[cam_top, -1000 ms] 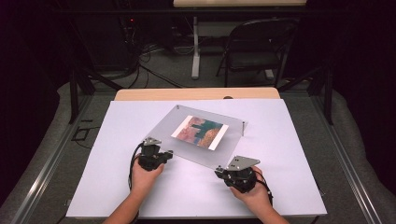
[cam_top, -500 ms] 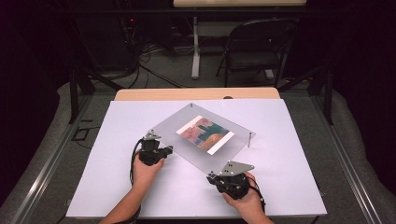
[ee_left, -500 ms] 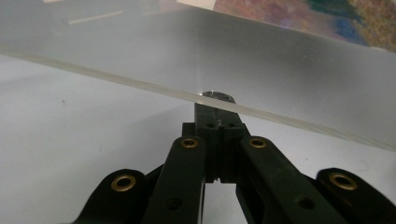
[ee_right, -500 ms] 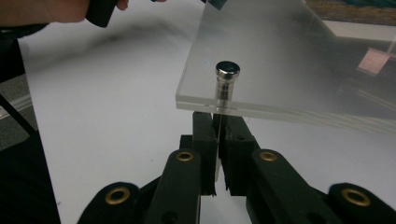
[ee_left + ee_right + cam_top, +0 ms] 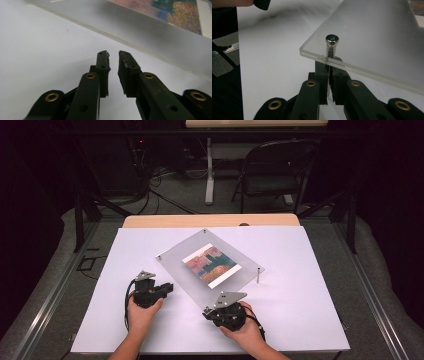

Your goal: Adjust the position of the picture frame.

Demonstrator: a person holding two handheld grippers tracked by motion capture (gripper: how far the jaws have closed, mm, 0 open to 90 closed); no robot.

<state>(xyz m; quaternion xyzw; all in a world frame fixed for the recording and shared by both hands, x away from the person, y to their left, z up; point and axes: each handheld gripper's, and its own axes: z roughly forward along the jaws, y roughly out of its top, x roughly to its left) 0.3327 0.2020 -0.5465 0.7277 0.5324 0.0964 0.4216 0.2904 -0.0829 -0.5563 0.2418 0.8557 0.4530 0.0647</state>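
A clear acrylic plate (image 5: 175, 265) with a colourful picture (image 5: 211, 265) under it stands on short metal pins on the white table. My right gripper (image 5: 206, 311) is at its near corner, shut on the corner pin (image 5: 331, 41) below the plate (image 5: 374, 37); the jaws (image 5: 328, 63) clamp the pin's shaft. My left gripper (image 5: 169, 287) sits just off the plate's left edge. Its jaws (image 5: 113, 53) have just been opening and stand a narrow gap apart with nothing between them, pointing at the plate's edge (image 5: 140, 32) and the picture (image 5: 170, 10).
A white sheet (image 5: 300, 320) covers the table, with a wooden strip (image 5: 150, 221) along its far edge. More pins stand at the plate's right corner (image 5: 257, 275) and far corner (image 5: 204, 231). A folding chair (image 5: 272, 172) and cables lie beyond the table.
The right gripper has moved left with the near corner, turning the plate clockwise. The left gripper has drawn back left, away from the plate's edge.
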